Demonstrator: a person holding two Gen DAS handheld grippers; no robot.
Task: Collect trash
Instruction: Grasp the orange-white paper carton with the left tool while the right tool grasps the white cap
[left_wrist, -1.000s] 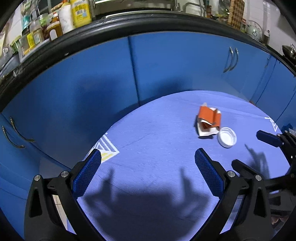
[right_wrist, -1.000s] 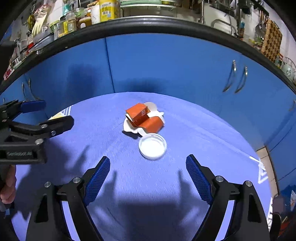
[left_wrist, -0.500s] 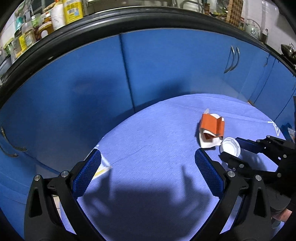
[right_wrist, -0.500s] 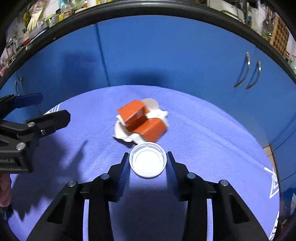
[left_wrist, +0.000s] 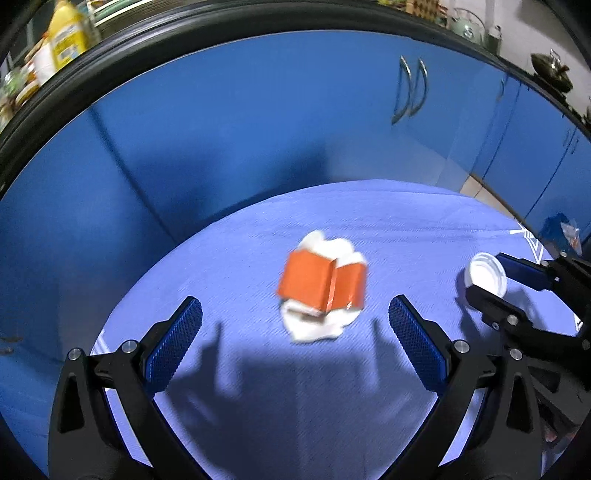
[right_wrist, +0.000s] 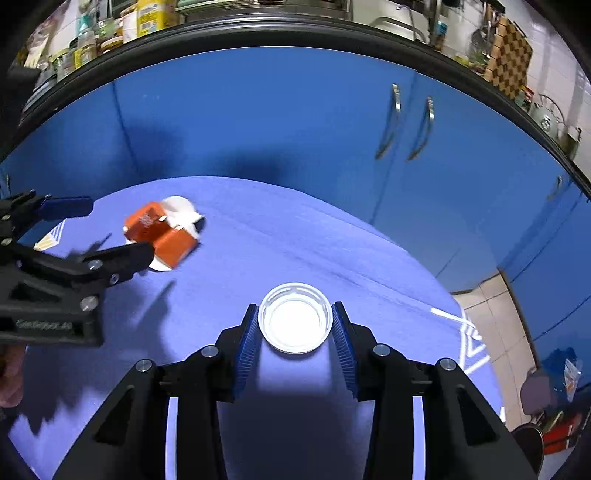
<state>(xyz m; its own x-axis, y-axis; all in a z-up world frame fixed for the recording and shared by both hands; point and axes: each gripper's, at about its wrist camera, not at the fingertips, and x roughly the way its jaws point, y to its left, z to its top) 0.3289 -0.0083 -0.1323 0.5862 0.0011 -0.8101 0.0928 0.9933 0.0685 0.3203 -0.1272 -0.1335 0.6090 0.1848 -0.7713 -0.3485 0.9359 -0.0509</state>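
A crushed orange carton (left_wrist: 324, 283) lies on crumpled white paper (left_wrist: 317, 329) on the blue tablecloth (left_wrist: 258, 387). My left gripper (left_wrist: 293, 339) is open, its fingers just short of the carton on either side. The carton also shows in the right wrist view (right_wrist: 159, 233), with the left gripper (right_wrist: 99, 236) beside it. My right gripper (right_wrist: 294, 326) is shut on a white plastic lid (right_wrist: 294, 322) and holds it above the cloth. The lid also shows in the left wrist view (left_wrist: 487, 272), at the right.
Blue cabinet doors with metal handles (right_wrist: 406, 125) stand close behind the table. A dark counter edge (right_wrist: 295, 33) with bottles and jars runs above them. Tiled floor (right_wrist: 498, 306) and bags (right_wrist: 561, 376) show at the right, past the table's edge.
My right gripper closed on the white lid and lifted it to the right. My left gripper swung toward the orange carton, which now lies between its open fingers' line.
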